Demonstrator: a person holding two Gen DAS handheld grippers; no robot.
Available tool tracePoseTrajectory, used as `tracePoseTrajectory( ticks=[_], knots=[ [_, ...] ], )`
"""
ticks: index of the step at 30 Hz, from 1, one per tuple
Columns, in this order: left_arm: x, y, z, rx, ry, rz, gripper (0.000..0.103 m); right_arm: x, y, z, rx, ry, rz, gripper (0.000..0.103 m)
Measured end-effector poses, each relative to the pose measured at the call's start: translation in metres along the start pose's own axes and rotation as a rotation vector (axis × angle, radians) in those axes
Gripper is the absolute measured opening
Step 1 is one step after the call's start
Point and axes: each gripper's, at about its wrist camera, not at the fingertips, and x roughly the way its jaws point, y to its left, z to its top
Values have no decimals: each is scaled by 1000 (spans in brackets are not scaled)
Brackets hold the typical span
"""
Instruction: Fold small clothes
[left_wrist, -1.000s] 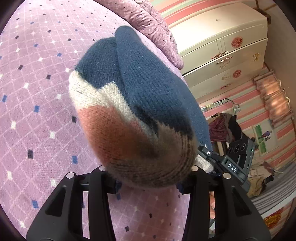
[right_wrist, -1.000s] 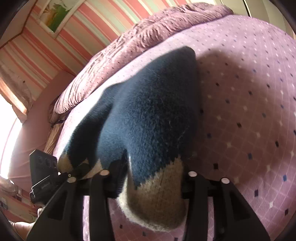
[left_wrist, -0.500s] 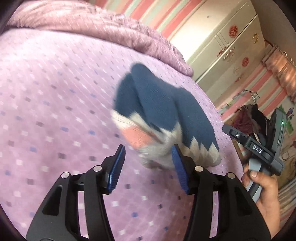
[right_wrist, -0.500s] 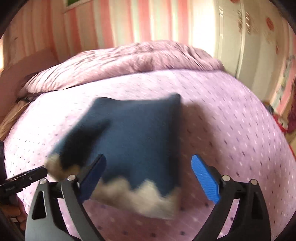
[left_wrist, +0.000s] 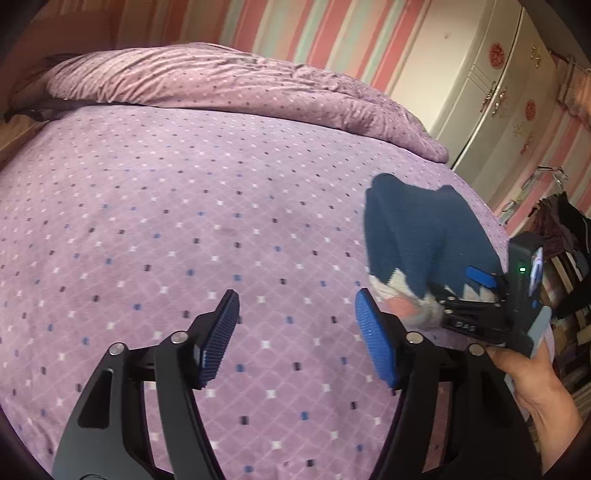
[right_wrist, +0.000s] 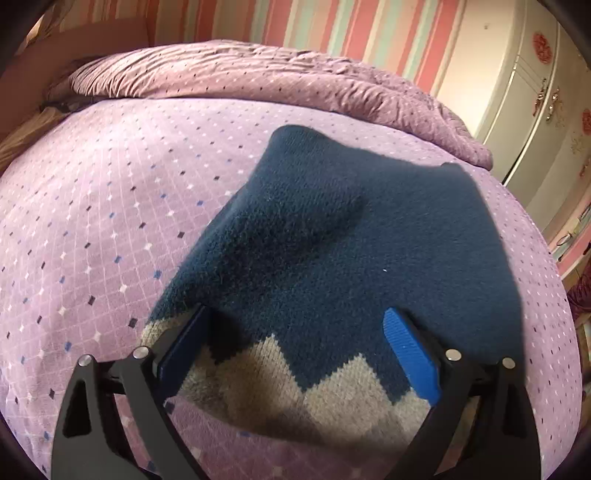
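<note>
while the left gripper (left_wrist: 295, 332) stands wide apart at the bottom of its view with only bedspread (left_wrist: 184, 221) between its blue pads (left_wrist: 375, 347), the knit (left_wrist: 417, 240) lies at the right of that frame, on the spread. it is navy with a cream zigzag hem and a pink patch at the near edge. the right gripper (left_wrist: 476, 291) shows at right centre there, over the hem, with a hand (left_wrist: 535, 376) below it. in the right wrist view the right gripper (right_wrist: 295, 350) is spread wide too, its pads (right_wrist: 412, 354) on either side of the knit (right_wrist: 332, 240), which fills the middle of the frame and lies flat. whether the pads touch the wool i cannot tell. a rumpled quilt (right_wrist: 258, 77) runs across the top, a cream wardrobe (right_wrist: 517, 92) at upper right.
</note>
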Motion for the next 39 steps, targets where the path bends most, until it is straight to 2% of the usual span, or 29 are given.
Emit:
tracePoseTrajectory(
  ticks=[1,5,8,9,10,14,17,20,23,25,31,37,39],
  knots=[
    [-5,1,1,-1,-10,15,74,-5,-4,1,6,-3,-7,94],
    [-31,1,2,17,-60,62,100,-57,-14,2,-12,-44,-15,95],
    [-47,-8,0,46,-74,111,100,-100,-19,-8,-35,-58,-12,97],
    [-52,-11,0,60,-75,119,100,-110,-21,-11,-32,-55,-12,102],
    [-59,-17,-2,80,-76,136,100,-123,-24,-16,-21,-37,-17,101],
    [-84,-35,-12,143,-82,143,100,-164,-35,-36,49,-2,-14,101],
    [-100,-52,-24,187,-50,134,100,-185,-37,-50,99,22,-16,101],
    [-109,-61,-34,194,-27,144,100,-206,-38,-59,114,4,-44,101],
    [-118,-73,-45,230,-3,199,100,-226,-38,-62,110,-32,-79,101],
    [-127,-76,-50,230,-15,217,100,-239,-37,-64,114,-55,-98,101],
    [-155,-83,-74,193,-78,270,100,-269,-32,-71,126,-96,-56,101],
    [-182,-77,-81,106,-90,226,100,-285,-28,-80,133,-117,-21,101],
    [-190,-74,-80,89,-99,233,100,-289,-29,-84,139,-125,-24,101]
  ],
)
